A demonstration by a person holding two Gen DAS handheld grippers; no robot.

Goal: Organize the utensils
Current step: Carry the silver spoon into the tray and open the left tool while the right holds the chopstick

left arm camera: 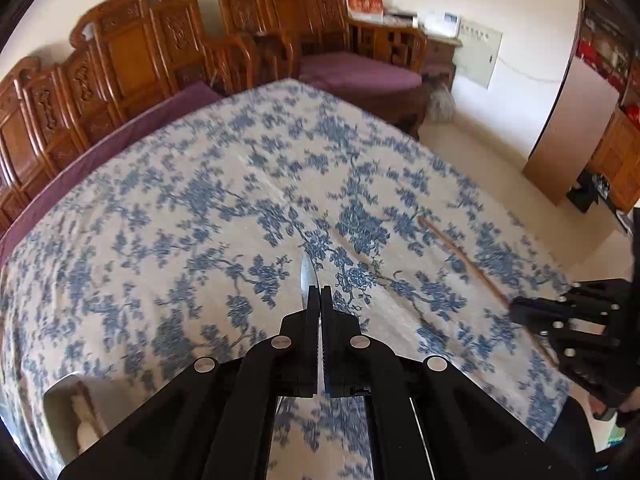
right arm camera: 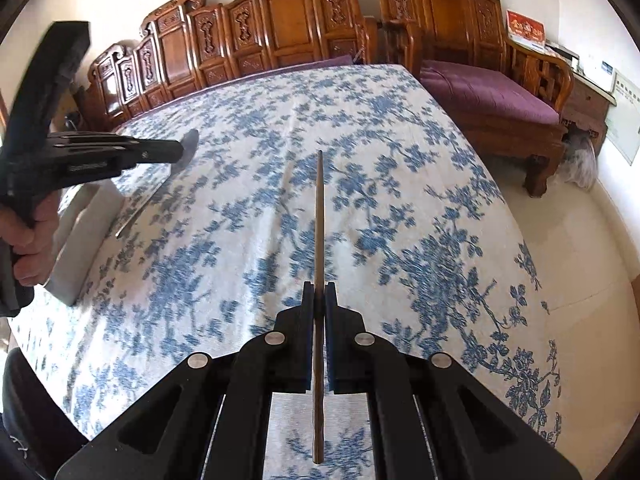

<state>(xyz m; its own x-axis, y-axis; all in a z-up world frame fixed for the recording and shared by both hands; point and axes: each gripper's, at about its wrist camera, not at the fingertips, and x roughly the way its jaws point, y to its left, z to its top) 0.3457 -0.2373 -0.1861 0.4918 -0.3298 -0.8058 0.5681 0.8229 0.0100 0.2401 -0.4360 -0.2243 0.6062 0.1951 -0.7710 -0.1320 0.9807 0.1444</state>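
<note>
My left gripper is shut on a metal spoon, seen edge-on, its bowl sticking out past the fingertips above the tablecloth. In the right wrist view the left gripper holds the spoon over a white organizer box. My right gripper is shut on a brown wooden chopstick that points straight ahead over the table. In the left wrist view the right gripper holds the chopstick at the right.
The table wears a blue floral cloth. The white organizer box sits at the table's near left corner. Carved wooden chairs with purple cushions line the far side. Tiled floor lies to the right.
</note>
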